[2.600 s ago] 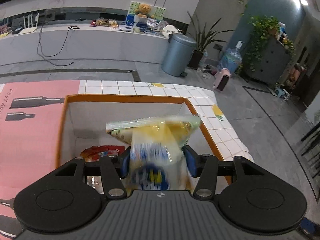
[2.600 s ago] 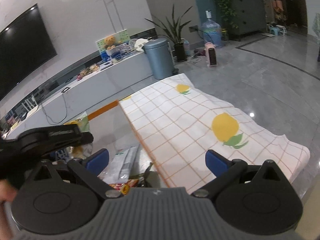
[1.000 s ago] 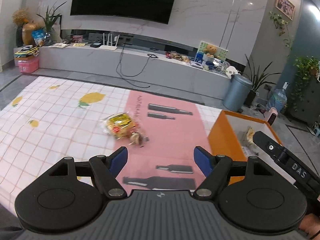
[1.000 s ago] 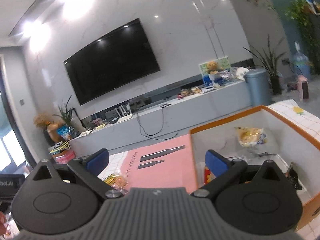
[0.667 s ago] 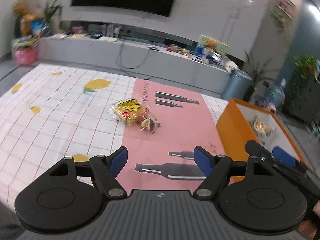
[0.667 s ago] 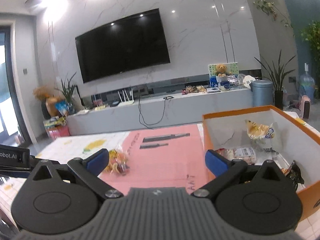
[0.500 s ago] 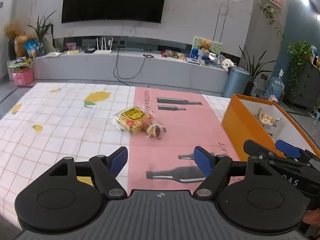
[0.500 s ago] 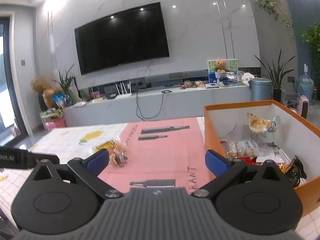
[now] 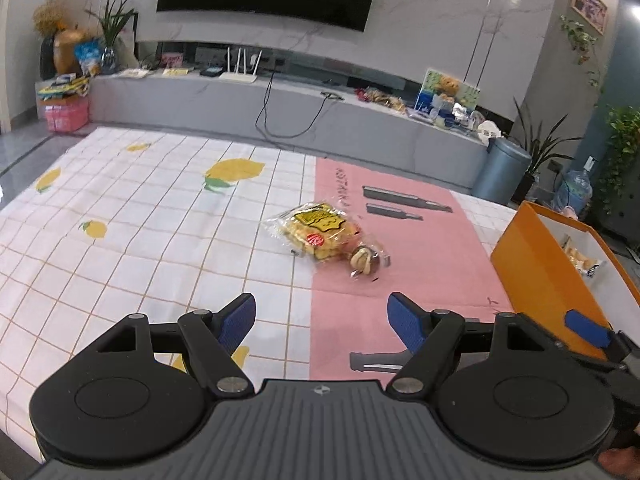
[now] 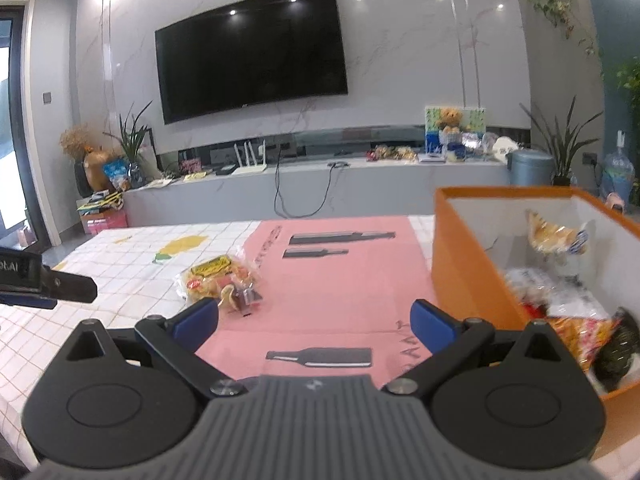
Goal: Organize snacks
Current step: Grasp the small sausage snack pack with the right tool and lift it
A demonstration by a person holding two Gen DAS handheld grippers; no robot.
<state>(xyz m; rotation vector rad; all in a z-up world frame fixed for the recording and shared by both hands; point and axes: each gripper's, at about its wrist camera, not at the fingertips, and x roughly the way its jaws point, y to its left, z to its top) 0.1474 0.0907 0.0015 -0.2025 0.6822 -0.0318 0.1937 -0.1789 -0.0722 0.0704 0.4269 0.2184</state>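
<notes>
A clear bag of yellow snacks (image 9: 316,234) lies on the table where the checked cloth meets the pink mat, with a small wrapped sweet (image 9: 366,260) touching its near right end. My left gripper (image 9: 322,318) hovers short of them, open and empty. From the right wrist view the same bag (image 10: 216,276) and sweet (image 10: 240,296) sit just past my right gripper's left fingertip (image 10: 196,322). My right gripper (image 10: 314,324) is open and empty too. The orange box (image 10: 472,280) at the right holds several snack packets.
A pink mat (image 9: 400,280) printed with bottles covers the table's middle, lemon-print checked cloth (image 9: 140,220) to its left. The box's orange wall (image 9: 540,280) rises right of the left gripper. A grey TV bench, bin and plants stand beyond the table.
Both grippers have come down and closer to the snack bag on the table. The left one let go of the yellow packet into the box earlier and swung left; both stay open.
</notes>
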